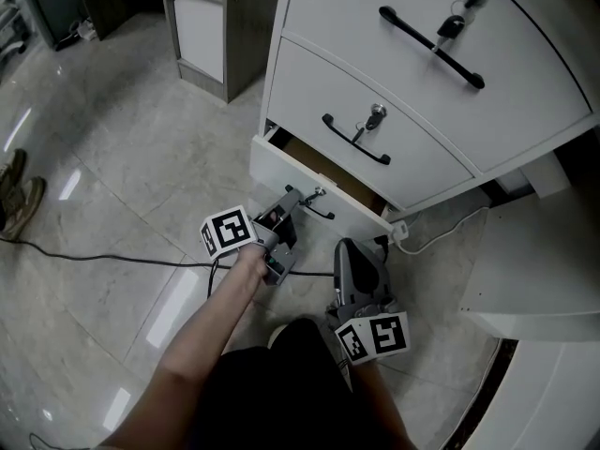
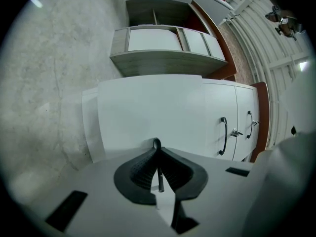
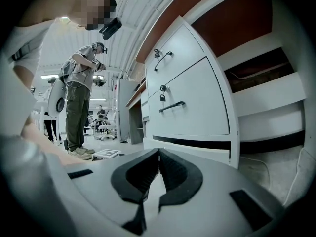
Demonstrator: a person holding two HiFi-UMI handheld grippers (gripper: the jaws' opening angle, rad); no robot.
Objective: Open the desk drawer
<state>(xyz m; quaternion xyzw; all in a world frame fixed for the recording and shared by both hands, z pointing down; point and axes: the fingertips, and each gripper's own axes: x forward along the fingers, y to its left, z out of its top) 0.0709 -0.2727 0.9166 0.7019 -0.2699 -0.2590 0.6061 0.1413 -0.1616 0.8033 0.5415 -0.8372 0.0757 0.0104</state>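
A white cabinet [image 1: 422, 73] has three drawers with black handles. Its bottom drawer [image 1: 281, 169] stands pulled out a little, with a dark gap behind its front. My left gripper [image 1: 302, 201] is shut on that drawer's thin black handle [image 1: 324, 213]. In the left gripper view the handle [image 2: 157, 144] sits pinched between the ribbed pads of the left gripper [image 2: 159, 156], in front of the white drawer front [image 2: 148, 110]. My right gripper [image 1: 349, 247] hovers low over the floor beside the drawer. The right gripper [image 3: 158, 154] is shut with nothing between its pads.
Keys hang in the locks of the middle drawer [image 1: 375, 115] and top drawer [image 1: 452, 26]. A black cable [image 1: 94, 255] crosses the tiled floor. A white cord [image 1: 441, 237] runs under the cabinet. Someone's shoes [image 1: 19, 195] stand at the left. A person [image 3: 79, 102] stands farther off.
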